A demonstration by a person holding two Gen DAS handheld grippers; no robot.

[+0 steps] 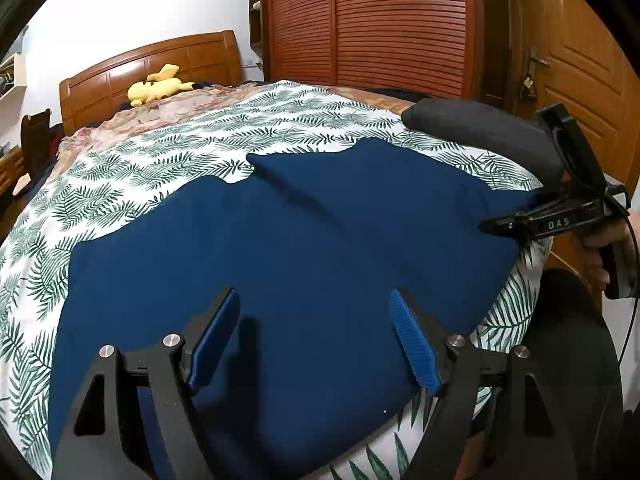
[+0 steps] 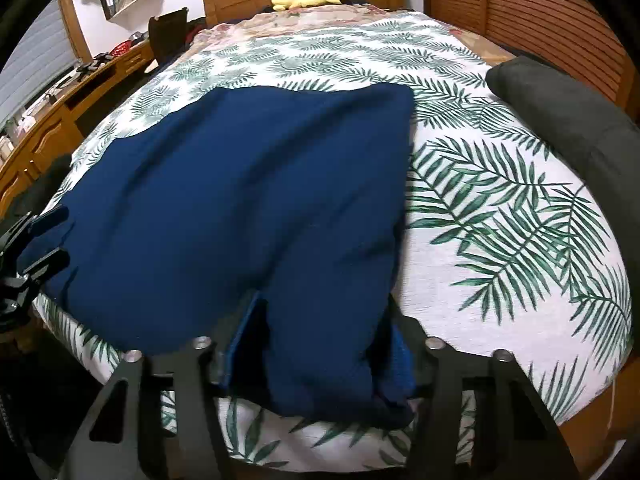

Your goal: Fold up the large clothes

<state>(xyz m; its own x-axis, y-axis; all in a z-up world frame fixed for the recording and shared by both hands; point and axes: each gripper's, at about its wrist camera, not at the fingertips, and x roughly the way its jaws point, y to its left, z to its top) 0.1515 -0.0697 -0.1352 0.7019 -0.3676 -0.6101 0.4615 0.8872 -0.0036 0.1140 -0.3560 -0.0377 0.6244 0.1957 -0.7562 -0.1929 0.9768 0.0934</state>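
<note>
Right wrist view: right tool (image 2: 316, 344) pinches the navy blue fabric garment's (image 2: 240, 184) near edge at 6 o'clock. Left tool (image 1: 314, 340) hovers spread over it on the leaf-print bed (image 2: 500, 200).

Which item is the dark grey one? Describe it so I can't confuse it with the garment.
Start at the bed with the fern-print sheet. Along its edge nearest the louvred wardrobe lies a dark grey bundle. Unlike the flat navy garment, it is bulky, grey and untouched.

Even indoor light, fisheye-warped edges, slight blur
</note>
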